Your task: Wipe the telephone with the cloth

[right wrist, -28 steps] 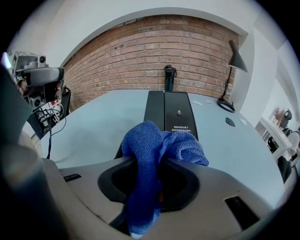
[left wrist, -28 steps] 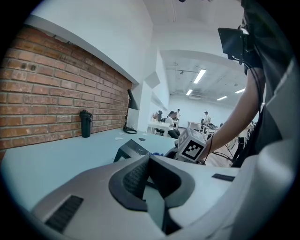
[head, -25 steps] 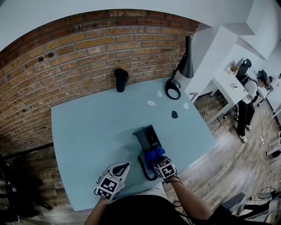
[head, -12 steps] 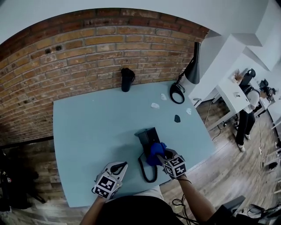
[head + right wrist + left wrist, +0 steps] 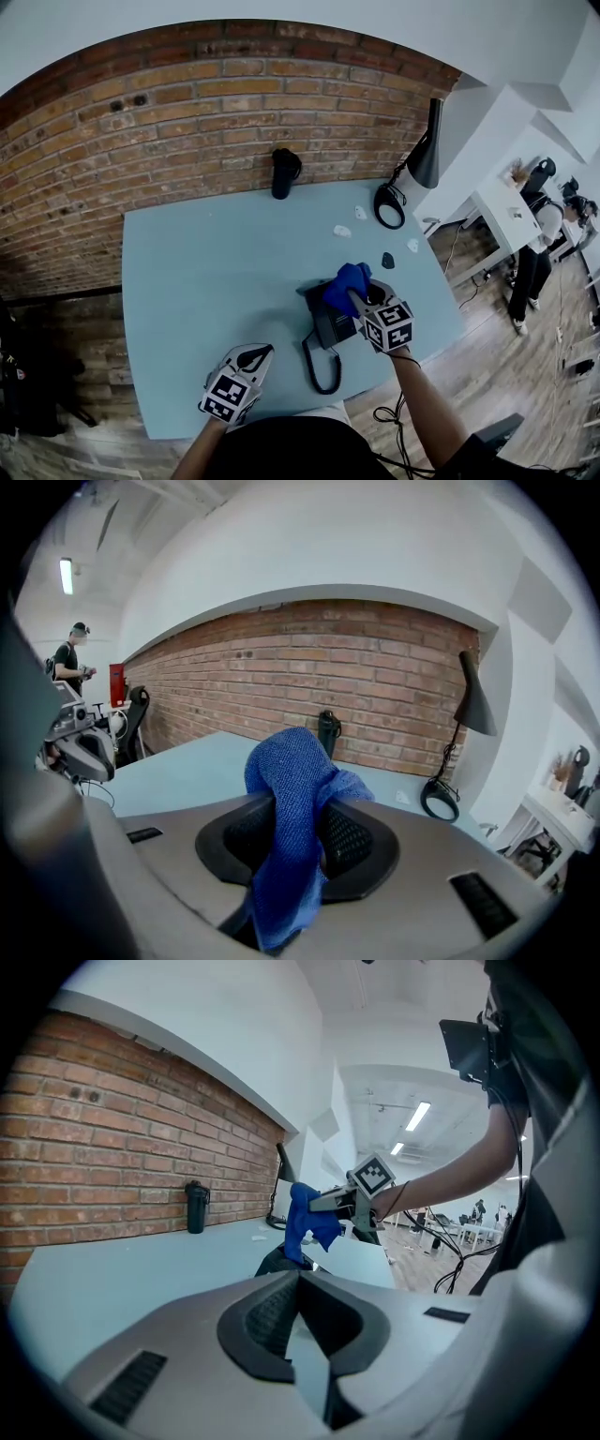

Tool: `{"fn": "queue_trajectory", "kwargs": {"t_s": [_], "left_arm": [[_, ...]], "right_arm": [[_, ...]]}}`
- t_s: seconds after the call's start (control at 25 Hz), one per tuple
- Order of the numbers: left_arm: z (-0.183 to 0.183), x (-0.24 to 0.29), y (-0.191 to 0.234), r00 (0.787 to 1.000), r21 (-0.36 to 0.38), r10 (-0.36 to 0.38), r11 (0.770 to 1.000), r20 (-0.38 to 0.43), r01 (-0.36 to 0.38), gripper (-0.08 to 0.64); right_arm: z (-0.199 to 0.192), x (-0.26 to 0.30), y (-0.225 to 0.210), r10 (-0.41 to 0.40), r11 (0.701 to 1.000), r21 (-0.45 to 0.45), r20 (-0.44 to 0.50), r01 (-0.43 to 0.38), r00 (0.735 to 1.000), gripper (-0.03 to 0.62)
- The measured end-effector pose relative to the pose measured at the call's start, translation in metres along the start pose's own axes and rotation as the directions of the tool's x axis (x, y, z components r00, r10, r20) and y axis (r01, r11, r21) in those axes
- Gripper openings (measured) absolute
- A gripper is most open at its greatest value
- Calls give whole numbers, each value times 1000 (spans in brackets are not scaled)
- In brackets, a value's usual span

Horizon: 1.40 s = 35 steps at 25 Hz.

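The black telephone (image 5: pixel 328 325) lies near the front of the light blue table (image 5: pixel 206 272), its curled cord (image 5: pixel 321 368) looping toward me. My right gripper (image 5: pixel 354 298) is shut on the blue cloth (image 5: pixel 346 283), which it holds over the telephone's far end. In the right gripper view the cloth (image 5: pixel 291 789) bulges up between the jaws and hangs down. From the left gripper view the cloth (image 5: pixel 306 1215) dangles just above the dark telephone (image 5: pixel 275 1262). My left gripper (image 5: pixel 257 355) rests left of the cord, jaws shut on nothing.
A black tumbler (image 5: pixel 284 173) stands by the brick wall. A black desk lamp (image 5: pixel 424 150) with a round base (image 5: pixel 389 206) occupies the far right corner. Small white bits (image 5: pixel 342 231) and a dark piece (image 5: pixel 387 260) lie near it. A person (image 5: pixel 532 248) stands off to the right.
My right gripper has carried the cloth from the telephone's near end, across it, to its far end and slightly up. The left gripper has stayed put.
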<state>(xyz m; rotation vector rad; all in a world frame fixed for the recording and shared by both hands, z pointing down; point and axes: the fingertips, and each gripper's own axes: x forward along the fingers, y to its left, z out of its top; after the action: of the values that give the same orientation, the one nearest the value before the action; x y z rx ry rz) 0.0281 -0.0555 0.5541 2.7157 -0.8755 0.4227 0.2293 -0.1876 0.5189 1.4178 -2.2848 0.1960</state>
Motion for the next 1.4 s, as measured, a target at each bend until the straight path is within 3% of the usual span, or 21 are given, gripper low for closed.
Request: {"fn": "queue_trajectory", "kwargs": {"t_s": [0.28, 0.6, 0.72, 1.04, 1.4], "left_arm": [[-5, -3, 4, 1000, -27, 13, 1000, -28, -14, -3], [-10, -3, 13, 999, -29, 33, 999, -38, -34, -3], [-12, -4, 16, 998, -38, 38, 998, -45, -40, -3], [-16, 4, 17, 998, -46, 21, 999, -57, -24, -3], [-17, 7, 14, 998, -43, 2, 999, -58, -4, -3]], "right_arm": [[-2, 23, -18, -66, 991, -120, -53, 59, 996, 129], [-75, 63, -14, -45, 984, -178, -286, -7, 957, 128], [-83, 75, -11, -43, 981, -190, -323, -21, 945, 128], [-88, 84, -15, 68, 989, -97, -395, -115, 916, 126], [-91, 83, -18, 146, 989, 32, -435, -147, 889, 124]]}}
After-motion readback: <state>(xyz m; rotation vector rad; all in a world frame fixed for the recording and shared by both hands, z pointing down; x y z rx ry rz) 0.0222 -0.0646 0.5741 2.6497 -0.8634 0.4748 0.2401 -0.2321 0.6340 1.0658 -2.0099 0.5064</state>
